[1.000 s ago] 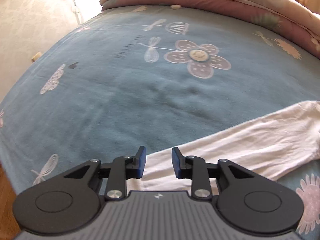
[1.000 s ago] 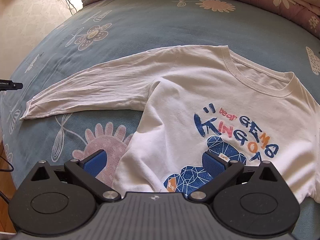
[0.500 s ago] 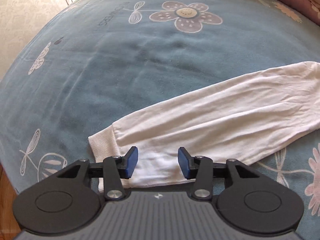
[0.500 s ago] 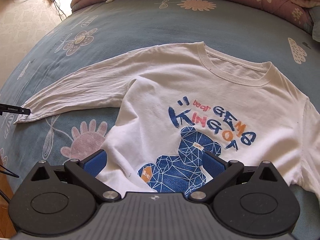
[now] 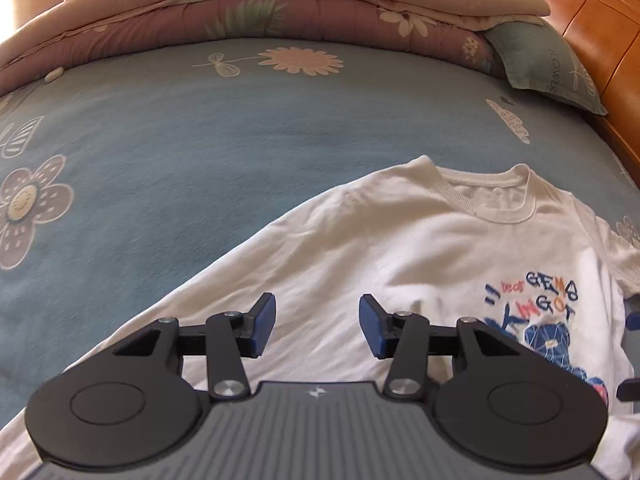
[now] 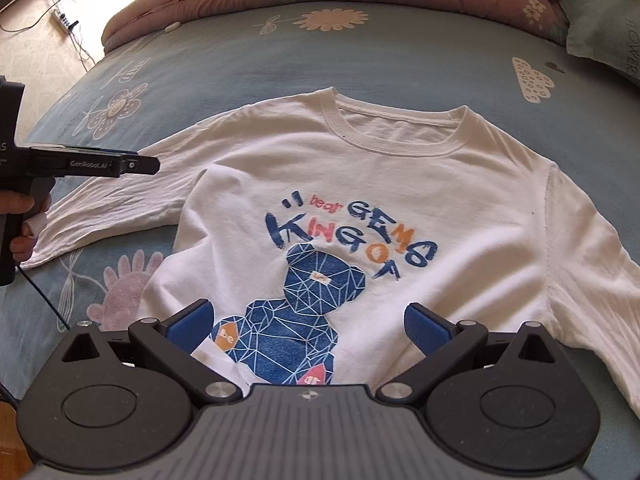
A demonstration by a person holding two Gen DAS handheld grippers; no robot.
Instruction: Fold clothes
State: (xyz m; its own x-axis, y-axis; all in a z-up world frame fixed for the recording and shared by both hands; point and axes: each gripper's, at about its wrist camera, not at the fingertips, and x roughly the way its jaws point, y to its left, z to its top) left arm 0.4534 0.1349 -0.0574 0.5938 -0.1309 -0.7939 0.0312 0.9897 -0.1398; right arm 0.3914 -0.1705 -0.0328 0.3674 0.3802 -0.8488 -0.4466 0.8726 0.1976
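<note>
A white long-sleeved shirt with a blue bear print and "KING OF GEMS" lettering lies face up on the blue bedsheet, sleeves spread to both sides. My left gripper hovers over the shirt where its left sleeve meets the shoulder. Its jaws are opening, and the cloth lies below them without being pinched. From the right wrist view the left gripper shows side-on above that sleeve, held by a hand. My right gripper stands open wide above the bear print, holding nothing.
A folded pink floral quilt runs along the far side of the bed. A grey-green pillow leans on the wooden headboard at the right. Floor with a power strip lies beyond the bed's left edge.
The left gripper has let go of the sleeve cuff, travelled along the sleeve to the shoulder and spread its jaws. The right gripper has drifted right, over the middle of the print, still open.
</note>
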